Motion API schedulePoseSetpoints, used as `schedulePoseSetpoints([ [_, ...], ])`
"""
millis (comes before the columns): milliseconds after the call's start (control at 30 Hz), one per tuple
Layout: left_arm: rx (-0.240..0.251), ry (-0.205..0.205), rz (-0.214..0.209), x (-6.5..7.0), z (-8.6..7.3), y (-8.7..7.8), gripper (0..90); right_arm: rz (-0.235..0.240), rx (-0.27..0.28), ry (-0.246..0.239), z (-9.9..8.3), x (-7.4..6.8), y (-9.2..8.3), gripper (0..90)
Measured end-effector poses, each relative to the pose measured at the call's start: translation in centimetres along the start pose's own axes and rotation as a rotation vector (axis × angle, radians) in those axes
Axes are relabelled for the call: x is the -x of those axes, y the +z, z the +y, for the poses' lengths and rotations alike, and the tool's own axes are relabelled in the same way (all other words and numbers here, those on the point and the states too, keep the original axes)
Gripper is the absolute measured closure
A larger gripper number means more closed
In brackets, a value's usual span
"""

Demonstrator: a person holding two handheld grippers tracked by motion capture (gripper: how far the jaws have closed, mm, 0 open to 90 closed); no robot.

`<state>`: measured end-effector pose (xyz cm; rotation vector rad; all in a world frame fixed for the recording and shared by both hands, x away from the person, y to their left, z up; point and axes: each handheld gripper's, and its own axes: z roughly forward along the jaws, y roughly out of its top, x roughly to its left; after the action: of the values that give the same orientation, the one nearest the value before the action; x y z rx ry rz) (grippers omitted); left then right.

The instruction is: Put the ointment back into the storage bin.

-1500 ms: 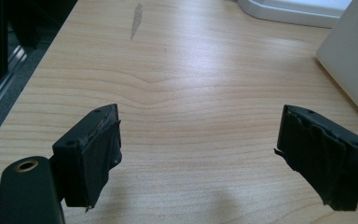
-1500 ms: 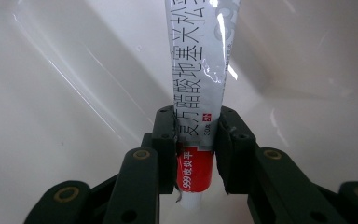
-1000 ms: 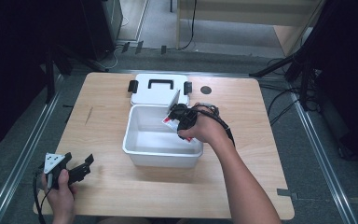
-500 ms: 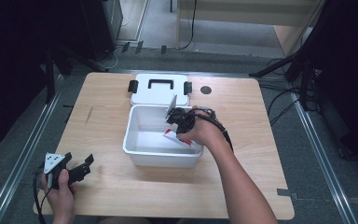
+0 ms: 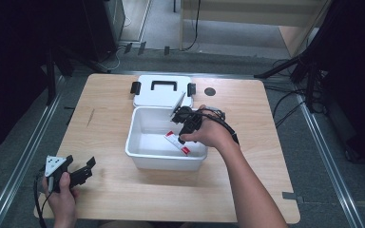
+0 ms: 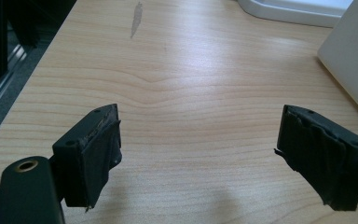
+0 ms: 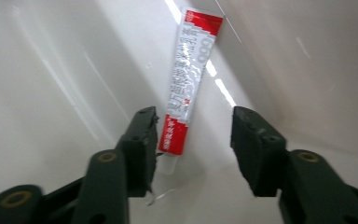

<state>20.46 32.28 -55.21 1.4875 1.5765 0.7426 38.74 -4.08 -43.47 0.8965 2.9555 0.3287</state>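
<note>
A red and white tube (image 5: 177,143) (image 7: 186,84) lies on the floor of the white plastic bin (image 5: 138,149) at mid table. My right gripper (image 5: 184,129) (image 7: 193,140) reaches into the bin from its right rim, jaws apart, with the tube lying free just beyond and between them. My left gripper (image 5: 81,172) (image 6: 198,154) rests at the table's near left corner, wide open over bare wood, nothing between its jaws.
The bin's white lid (image 5: 161,90) with a black handle and side clips lies flat behind the bin. A round dark hole (image 5: 210,91) marks the table top at the back right. Bare wood spreads left and in front of the bin.
The right gripper has gone down into the bin with the tube and let it go; the tube now lies on the bin floor. The left gripper has not moved.
</note>
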Motion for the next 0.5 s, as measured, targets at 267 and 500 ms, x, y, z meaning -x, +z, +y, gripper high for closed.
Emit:
schedulePoseSetpoints([
  [267, 0.003, -0.001, 0.001, 0.0, 0.0, 0.0, 14.2, -0.074, 0.025, -0.02, -1.0, -1.3, -3.7, 9.7],
  [500, 0.001, 0.001, 0.002, 0.0, 0.0, 0.0, 14.2, -0.12, 0.097, 0.053, -2.9, -0.7, -6.8, 0.0],
])
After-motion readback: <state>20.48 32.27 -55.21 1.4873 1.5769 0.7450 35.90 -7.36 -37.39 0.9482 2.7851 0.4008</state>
